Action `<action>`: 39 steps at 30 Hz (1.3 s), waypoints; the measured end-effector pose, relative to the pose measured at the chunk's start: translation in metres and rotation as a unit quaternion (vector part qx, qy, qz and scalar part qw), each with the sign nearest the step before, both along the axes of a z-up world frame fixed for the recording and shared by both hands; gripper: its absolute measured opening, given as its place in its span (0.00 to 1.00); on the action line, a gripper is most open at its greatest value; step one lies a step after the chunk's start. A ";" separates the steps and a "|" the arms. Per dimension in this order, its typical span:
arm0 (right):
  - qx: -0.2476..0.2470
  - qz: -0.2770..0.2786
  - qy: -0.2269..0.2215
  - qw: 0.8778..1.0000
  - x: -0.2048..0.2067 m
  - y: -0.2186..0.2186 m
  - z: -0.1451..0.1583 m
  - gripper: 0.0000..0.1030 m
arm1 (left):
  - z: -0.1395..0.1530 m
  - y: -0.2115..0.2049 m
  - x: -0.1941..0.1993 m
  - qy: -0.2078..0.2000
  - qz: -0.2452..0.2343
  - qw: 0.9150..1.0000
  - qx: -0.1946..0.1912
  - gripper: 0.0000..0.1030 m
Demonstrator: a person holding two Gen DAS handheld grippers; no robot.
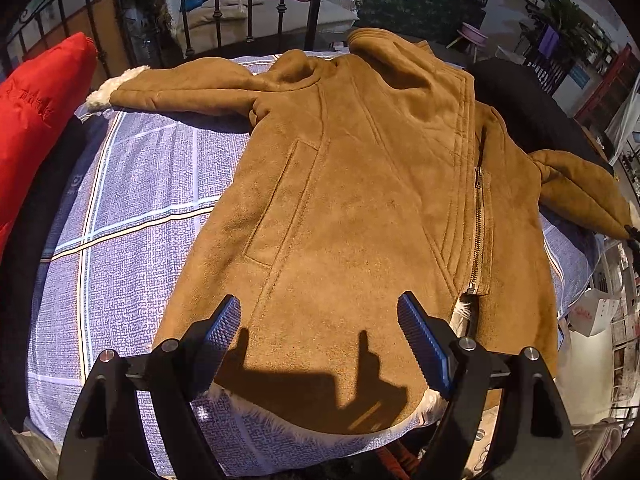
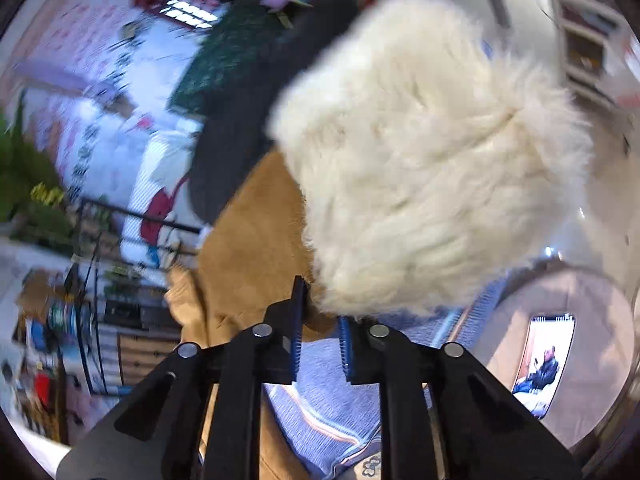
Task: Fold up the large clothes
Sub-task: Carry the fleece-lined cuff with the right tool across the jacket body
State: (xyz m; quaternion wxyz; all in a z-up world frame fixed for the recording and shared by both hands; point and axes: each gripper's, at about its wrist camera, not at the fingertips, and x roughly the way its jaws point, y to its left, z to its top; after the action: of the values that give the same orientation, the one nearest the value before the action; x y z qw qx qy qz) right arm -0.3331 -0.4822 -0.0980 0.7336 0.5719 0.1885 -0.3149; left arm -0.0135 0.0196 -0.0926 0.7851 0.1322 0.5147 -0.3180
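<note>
A tan suede jacket with cream fleece lining lies front up on the bed, zipper to the right. Its left sleeve stretches flat toward the bed rail. The right sleeve rises off the bed edge. My left gripper hovers open over the hem and casts its shadow there, with nothing between the fingers. In the right wrist view, my right gripper has its jaws nearly together, pinching the sleeve cuff where tan fabric meets the fluffy fleece. The view is blurred.
A blue checked bedcover lies under the jacket. A red padded garment sits at the left edge and a black cloth at the far right. The black iron bed rail stands behind. A lit screen shows at lower right.
</note>
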 end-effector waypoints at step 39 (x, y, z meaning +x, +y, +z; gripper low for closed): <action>-0.453 0.479 0.262 0.705 0.467 0.415 0.018 0.95 | 0.011 0.091 0.034 -0.022 0.102 0.994 0.010 0.78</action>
State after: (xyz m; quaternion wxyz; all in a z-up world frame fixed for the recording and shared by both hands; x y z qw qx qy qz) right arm 0.1338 -0.0677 -0.0804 0.8777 -0.1015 0.4562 -0.1058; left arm 0.0201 0.1106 -0.0816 0.8232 0.0933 0.5115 -0.2281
